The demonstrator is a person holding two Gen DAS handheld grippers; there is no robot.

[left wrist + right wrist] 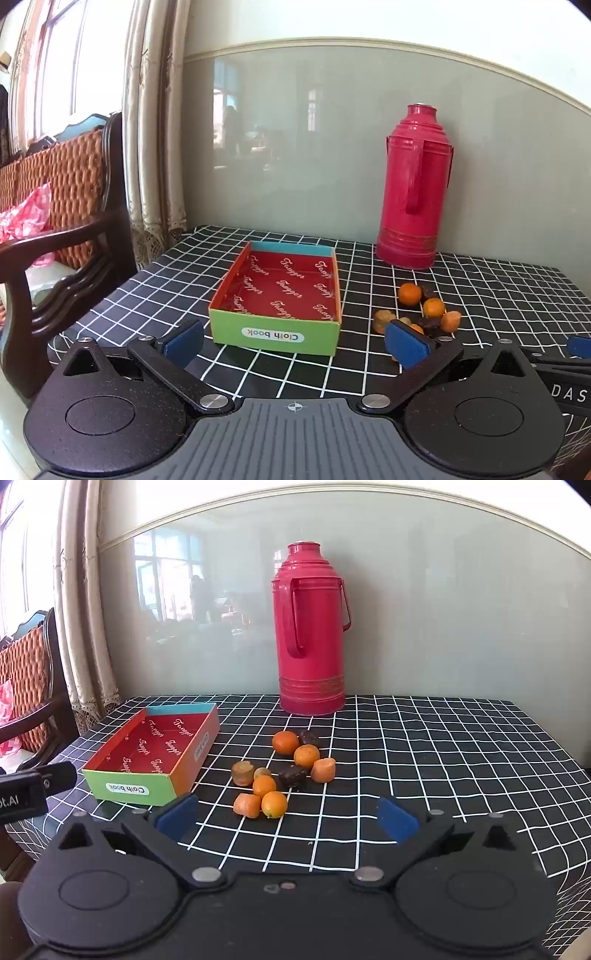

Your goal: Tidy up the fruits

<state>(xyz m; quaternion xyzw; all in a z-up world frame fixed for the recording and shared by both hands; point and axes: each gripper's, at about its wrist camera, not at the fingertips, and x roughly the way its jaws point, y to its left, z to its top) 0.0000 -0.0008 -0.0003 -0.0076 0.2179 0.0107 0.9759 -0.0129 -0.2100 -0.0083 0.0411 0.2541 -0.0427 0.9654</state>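
While both tools hung over the near edge of the table, nothing sat between either pair of pads.

left gripper [293, 341]: jaws spread wide, empty; blue pads apart, pointed at the near green wall of the box.
right gripper [288, 818]: jaws spread wide, empty; pointed at the fruit pile, pads clear of it.
fruits [284, 768]: loose cluster on the cloth, right of the box and in front of the flask; small oranges, two or three orange carrot-like chunks, two dark pieces, one brownish-green piece. Several touched each other. Nearest orange [274, 804] lay just ahead of the right gripper's gap.
box [275, 334]: open cardboard tray, red printed floor, green near wall labelled "Cloth book", blue far wall; held nothing. Its right wall was near the pile, not touching.
flask [312, 627]: tall red thermos, upright at the back by the wall, behind the fruit, well apart from the box.
table [443, 757]: black cloth with white grid. Right half bare, wide room there. Bare strip between pile and near edge. Left edge ran close beside the box.
chair [74, 229]: dark wood with woven back, just off the left edge of the table; tight side.
wall [443, 609]: glossy grey panel closing off the back edge.
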